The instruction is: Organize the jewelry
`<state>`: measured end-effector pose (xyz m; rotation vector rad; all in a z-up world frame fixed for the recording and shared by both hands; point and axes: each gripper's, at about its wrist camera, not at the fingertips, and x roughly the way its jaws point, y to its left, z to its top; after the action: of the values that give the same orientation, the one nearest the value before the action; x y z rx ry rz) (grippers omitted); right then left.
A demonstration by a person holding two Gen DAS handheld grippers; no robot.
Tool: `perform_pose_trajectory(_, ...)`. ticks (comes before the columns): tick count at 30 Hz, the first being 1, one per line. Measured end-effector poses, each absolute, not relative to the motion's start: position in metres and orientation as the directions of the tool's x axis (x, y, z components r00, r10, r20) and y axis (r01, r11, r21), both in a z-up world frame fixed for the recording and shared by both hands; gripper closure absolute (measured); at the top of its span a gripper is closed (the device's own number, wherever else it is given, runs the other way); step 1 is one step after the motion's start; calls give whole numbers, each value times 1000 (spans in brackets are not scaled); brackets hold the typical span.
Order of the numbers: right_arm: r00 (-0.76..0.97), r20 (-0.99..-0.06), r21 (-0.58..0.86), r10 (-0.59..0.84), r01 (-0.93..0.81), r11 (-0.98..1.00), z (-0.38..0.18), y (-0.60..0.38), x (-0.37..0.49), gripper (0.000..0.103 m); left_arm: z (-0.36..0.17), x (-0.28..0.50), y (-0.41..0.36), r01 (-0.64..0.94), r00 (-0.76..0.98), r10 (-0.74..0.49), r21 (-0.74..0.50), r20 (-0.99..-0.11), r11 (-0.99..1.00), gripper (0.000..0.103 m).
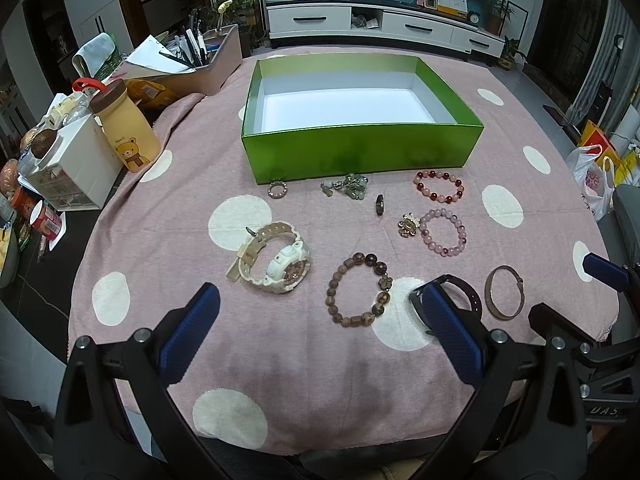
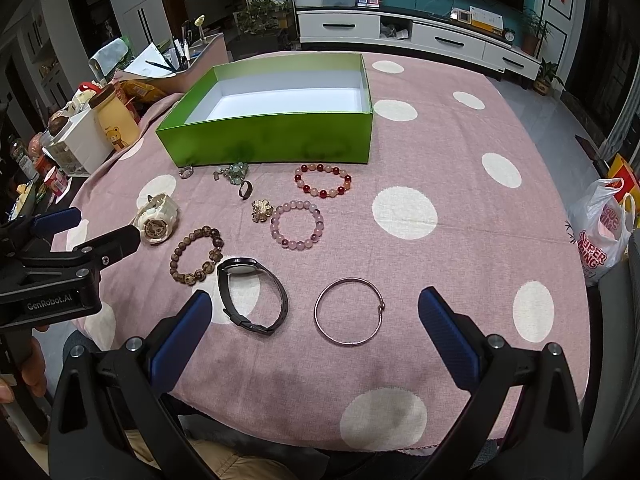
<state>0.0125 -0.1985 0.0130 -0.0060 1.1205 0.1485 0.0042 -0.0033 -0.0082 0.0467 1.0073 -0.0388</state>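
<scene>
We count three bead bracelets [image 2: 323, 180] [image 2: 297, 225] [image 2: 196, 255], two watches [image 2: 252, 296] [image 2: 154, 220], one bangle [image 2: 349, 311], one green box [image 2: 272, 144].

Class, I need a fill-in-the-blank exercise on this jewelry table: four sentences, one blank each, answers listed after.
1. The green box holds ____ jewelry pieces.
2. The tablecloth is pink with ____ dots.
3. The left gripper and right gripper both have their jaws ____.
4. The metal bangle lies right of the ____ watch.

Answers: no; white; open; black
</scene>
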Motion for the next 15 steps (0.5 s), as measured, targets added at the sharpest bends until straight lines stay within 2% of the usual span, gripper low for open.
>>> perform_pose_trajectory(15,429,-896,69,116,-123,990,13,-198,13,1,-10,6,-6,62,531,-14,23,-847,998,2)
